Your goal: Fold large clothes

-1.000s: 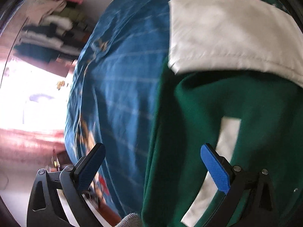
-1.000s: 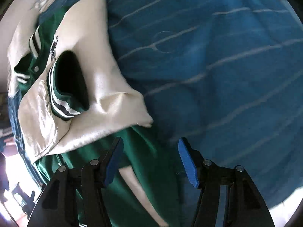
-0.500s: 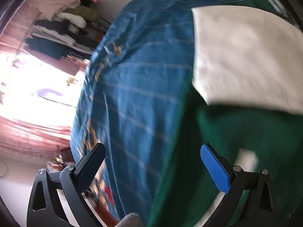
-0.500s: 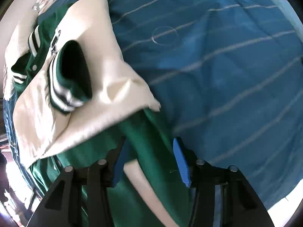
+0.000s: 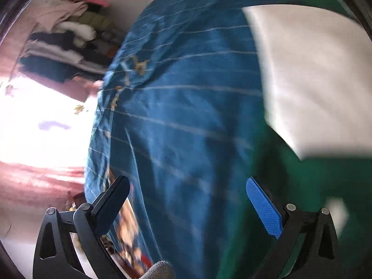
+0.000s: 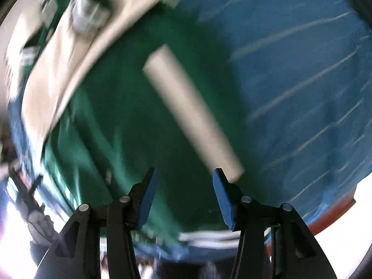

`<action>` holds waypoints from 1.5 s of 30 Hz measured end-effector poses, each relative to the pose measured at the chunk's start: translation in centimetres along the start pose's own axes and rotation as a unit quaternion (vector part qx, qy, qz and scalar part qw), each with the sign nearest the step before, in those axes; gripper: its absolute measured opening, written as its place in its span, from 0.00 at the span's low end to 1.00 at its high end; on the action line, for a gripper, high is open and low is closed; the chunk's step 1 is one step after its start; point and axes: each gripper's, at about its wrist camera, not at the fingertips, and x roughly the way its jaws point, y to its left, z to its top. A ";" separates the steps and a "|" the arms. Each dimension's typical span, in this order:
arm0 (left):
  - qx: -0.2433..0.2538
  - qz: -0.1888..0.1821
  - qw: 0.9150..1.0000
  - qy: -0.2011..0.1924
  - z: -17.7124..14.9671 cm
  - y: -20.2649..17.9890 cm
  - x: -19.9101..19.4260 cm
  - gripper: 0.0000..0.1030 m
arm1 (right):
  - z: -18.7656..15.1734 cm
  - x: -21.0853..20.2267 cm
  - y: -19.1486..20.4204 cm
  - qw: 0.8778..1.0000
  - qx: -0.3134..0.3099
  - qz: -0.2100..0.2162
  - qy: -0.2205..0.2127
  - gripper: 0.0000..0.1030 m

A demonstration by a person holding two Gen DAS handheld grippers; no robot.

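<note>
Above the green jacket (image 6: pixel 130 125), the right hand-held gripper (image 6: pixel 183 197) hangs half spread, holding nothing.

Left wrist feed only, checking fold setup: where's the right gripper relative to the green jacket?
Observer: The right gripper is over the green jacket, above its body panel and pointing down at it.
Operator: Jaws on cloth?
Observer: No. The jaws stand apart with nothing pinched between them, though the picture is blurred.
Operator: Any landmark nearby?
Observer: A cream stripe runs diagonally across the green panel. Its near end is beside the jaw on the right of the picture.
Operator: Sleeve?
Observer: The cream sleeve lies folded across the jacket, with its striped cuff at the upper left of the right wrist view.
</note>
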 end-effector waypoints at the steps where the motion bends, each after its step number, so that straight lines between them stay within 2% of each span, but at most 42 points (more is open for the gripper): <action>1: 0.014 -0.012 1.000 0.000 -1.2 -0.5 -0.9 1.00 | -1.1 1.1 1.1 1.000 -0.009 0.007 0.013 0.50; 3: 0.055 -0.040 0.998 0.005 -5.0 -2.6 -2.8 1.00 | -2.3 2.9 4.2 0.999 -0.027 0.034 0.031 0.50; 5: 0.087 -0.037 0.995 0.002 -7.9 -4.6 -3.3 1.00 | -3.0 4.5 8.2 0.996 -0.063 0.066 0.024 0.50; 7: 0.124 -0.017 0.992 0.003 -11.4 -6.6 -1.9 1.00 | -3.4 6.3 11.0 0.993 -0.095 0.059 0.029 0.50; 8: 0.137 -0.009 0.990 0.007 -12.3 -7.2 -1.0 1.00 | -3.5 7.6 12.2 0.992 -0.111 0.043 0.041 0.50; 9: 0.140 -0.005 0.990 0.011 -13.2 -7.4 0.0 1.00 | -3.5 9.3 13.2 0.988 -0.136 0.006 0.065 0.50; 10: 0.122 -0.019 0.992 0.015 -13.5 -6.7 0.6 1.00 | -4.0 11.1 13.6 0.983 -0.161 -0.047 0.079 0.50; 11: 0.098 -0.034 0.994 0.028 -13.3 -5.6 0.9 1.00 | -4.4 11.7 13.7 0.981 -0.169 -0.060 0.071 0.50; 13: 0.079 -0.025 0.996 0.041 -12.7 -3.8 0.7 1.00 | -4.9 11.3 14.3 0.978 -0.177 -0.083 0.072 0.48; 14: 0.066 -0.026 0.997 0.043 -12.5 -2.6 0.2 1.00 | -5.2 10.5 14.5 0.979 -0.170 -0.078 0.075 0.48; 16: 0.033 -0.032 0.998 0.032 -12.5 0.2 -1.4 1.00 | -6.2 8.7 14.6 0.984 -0.164 -0.029 0.068 0.48; 18: 0.023 -0.043 0.999 0.024 -12.9 1.5 -2.2 1.00 | -7.3 7.2 14.9 0.981 -0.184 0.001 0.062 0.49; 20: 0.036 -0.040 0.998 0.020 -14.1 1.2 -2.2 1.00 | -8.5 7.4 15.7 0.974 -0.215 0.017 0.070 0.49; 22: 0.063 -0.017 0.998 0.024 -15.3 -0.1 -0.8 1.00 | -9.1 8.3 16.1 0.968 -0.241 0.005 0.076 0.49; 23: 0.073 -0.007 0.997 0.029 -15.8 -0.7 0.2 1.00 | -9.3 9.2 16.1 0.962 -0.260 -0.020 0.082 0.49; 24: 0.078 -0.001 0.996 0.038 -16.3 -1.1 1.6 1.00 | -9.4 10.8 16.9 0.956 -0.273 -0.078 0.078 0.48; 25: 0.073 -0.003 0.996 0.041 -16.5 -0.9 2.4 1.00 | -9.5 11.8 16.4 0.948 -0.281 -0.131 0.077 0.48; 26: 0.063 -0.013 0.997 0.041 -16.5 -0.7 2.8 1.00 | -9.4 12.4 15.6 0.949 -0.275 -0.134 0.081 0.48; 29: 0.057 -0.017 0.997 0.051 -16.0 -0.5 2.7 1.00 | -9.2 10.8 14.5 0.962 -0.240 -0.100 0.088 0.48; 33: 0.023 -0.049 0.998 0.032 -14.6 1.4 -0.6 1.00 | -8.3 4.3 10.4 0.980 -0.183 -0.052 0.057 0.50; 35: 0.018 -0.064 0.998 0.013 -13.7 1.5 -2.7 1.00 | -7.4 0.8 7.4 0.988 -0.142 -0.065 0.018 0.50; 37: 0.020 -0.070 0.997 -0.005 -12.9 0.7 -4.6 1.00 | -6.7 -1.2 4.3 0.990 -0.107 -0.093 -0.010 0.50; 41: 0.015 -0.086 0.996 -0.016 -11.9 -2.8 -6.8 1.00 | -5.4 1.1 -0.4 0.988 -0.073 -0.135 0.012 0.50; 43: 0.013 -0.097 0.995 -0.010 -11.9 -5.4 -7.4 1.00 | -5.5 4.1 -2.4 0.984 -0.094 -0.144 0.037 0.44; 45: 0.020 -0.086 0.996 -0.008 -12.1 -8.0 -7.7 1.00 | -5.4 5.6 -1.9 0.978 -0.132 -0.151 0.055 0.45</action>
